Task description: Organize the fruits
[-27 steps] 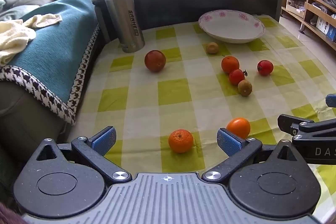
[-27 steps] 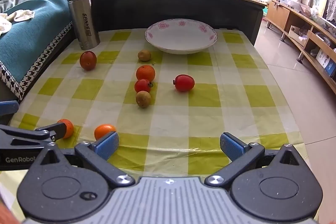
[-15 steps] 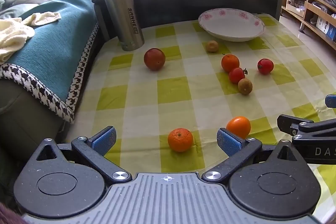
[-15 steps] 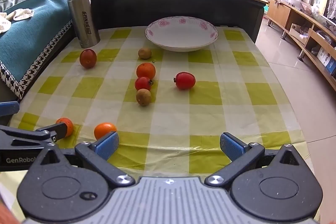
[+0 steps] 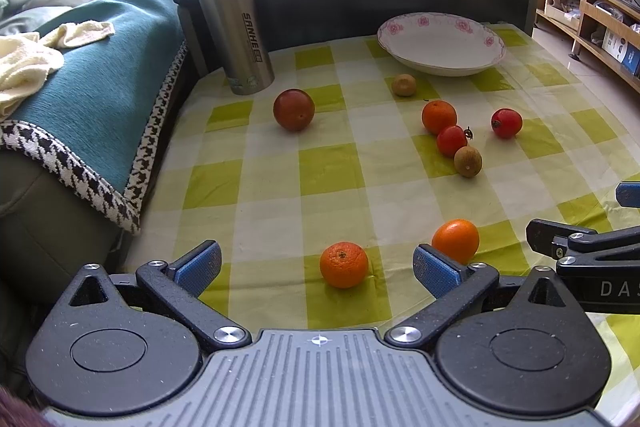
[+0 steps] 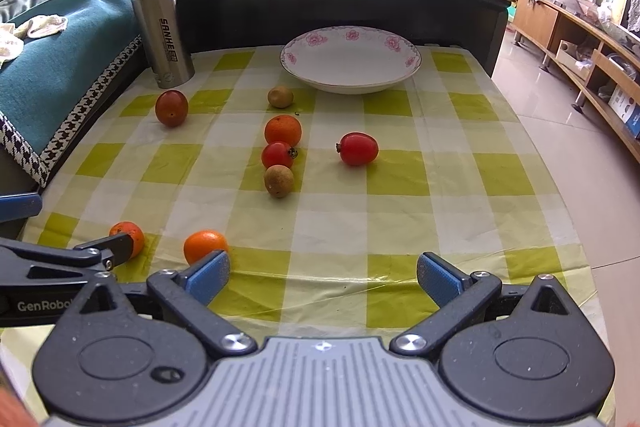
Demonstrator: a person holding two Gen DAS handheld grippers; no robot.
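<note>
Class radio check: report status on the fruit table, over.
Left gripper open, framing the nearest orange. Right gripper open, empty. Floral bowl empty; fruit scattered on cloth. Nothing blocking, over.

The steel flask [image 5: 233, 23] carries the word "SANHE" in dark letters, printed sideways along its body, with a small dark square mark just after it; both views show it. On the black arm of the right gripper [image 5: 600, 259], the left wrist view shows only "DAS", cut at the edge. On the left gripper [image 6: 44, 275], the right wrist view shows "GenRobo", partly hidden.
</note>
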